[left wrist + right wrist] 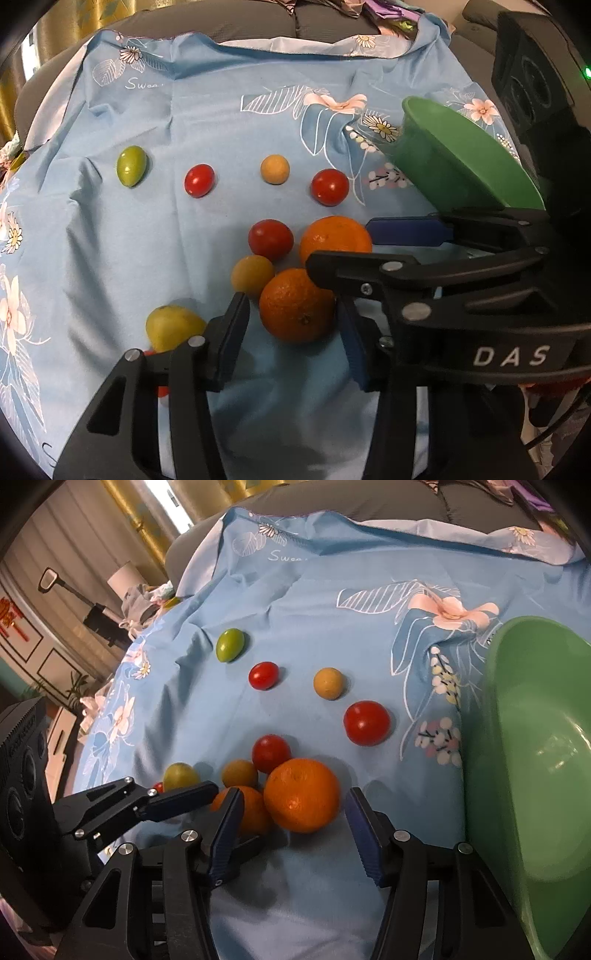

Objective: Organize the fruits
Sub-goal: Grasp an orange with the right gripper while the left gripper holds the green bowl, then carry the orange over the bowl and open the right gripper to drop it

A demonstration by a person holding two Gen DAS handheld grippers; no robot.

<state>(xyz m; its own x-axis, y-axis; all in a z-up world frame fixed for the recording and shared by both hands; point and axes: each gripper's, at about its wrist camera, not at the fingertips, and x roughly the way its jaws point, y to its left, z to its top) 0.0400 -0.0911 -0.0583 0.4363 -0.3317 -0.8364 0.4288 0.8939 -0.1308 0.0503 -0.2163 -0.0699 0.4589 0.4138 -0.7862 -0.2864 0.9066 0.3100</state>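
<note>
Blue floral cloth (110, 240) fills both views. Green bowl (535, 738) along right edge of right wrist view, upper right in left wrist view. Two oranges touching, lower centre. Left gripper (295, 343) straddles the nearer orange (297, 306), pads just beside it, no clear contact. Right gripper (295, 827) straddles the other orange (302, 794), gaps both sides, not clamped. Small tomatoes (199, 180) scattered mid-frame.

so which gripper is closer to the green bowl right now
Right. The right gripper sits just beside the green bowl, straddling an orange. The left gripper is farther off, around the other orange.
</note>
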